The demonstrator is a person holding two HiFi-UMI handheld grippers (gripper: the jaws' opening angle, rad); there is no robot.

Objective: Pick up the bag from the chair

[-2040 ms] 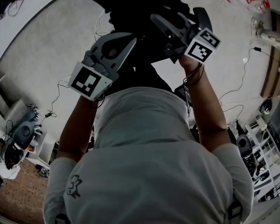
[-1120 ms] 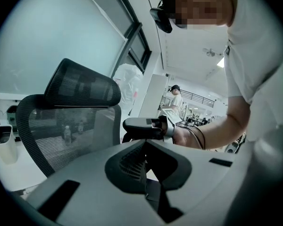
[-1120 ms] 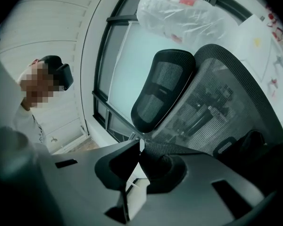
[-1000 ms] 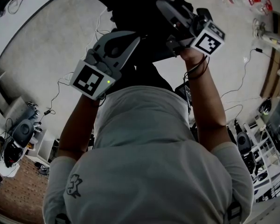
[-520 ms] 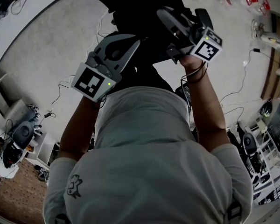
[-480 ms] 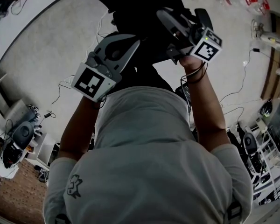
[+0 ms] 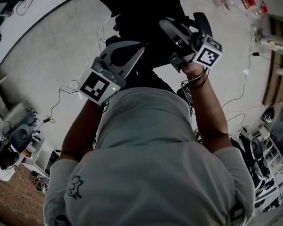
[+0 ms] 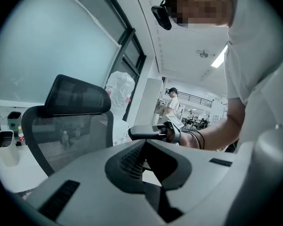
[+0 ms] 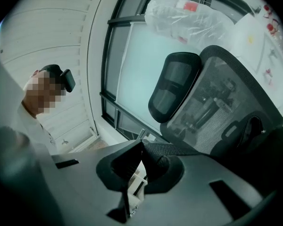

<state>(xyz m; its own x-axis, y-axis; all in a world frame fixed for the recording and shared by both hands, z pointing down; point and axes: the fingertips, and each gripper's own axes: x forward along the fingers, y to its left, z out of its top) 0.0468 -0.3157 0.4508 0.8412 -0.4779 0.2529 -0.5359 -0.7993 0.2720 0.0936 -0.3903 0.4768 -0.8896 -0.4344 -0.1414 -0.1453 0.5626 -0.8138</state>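
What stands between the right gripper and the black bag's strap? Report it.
Nothing visible does: the right gripper is shut on the black woven bag strap, with the black mesh office chair behind it.

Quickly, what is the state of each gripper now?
Left gripper: closed, nothing between its jaws.
Right gripper: closed on the bag strap.

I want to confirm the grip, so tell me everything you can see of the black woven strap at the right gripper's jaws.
The black woven strap looks like flat, coarse-ribbed webbing. It is pinched between the shut jaws of the right gripper. From there it runs rightward, fairly straight, toward a dark mass at lower right, possibly the bag, where it is lost. Only this short stretch shows, and no buckle or stitching can be made out.
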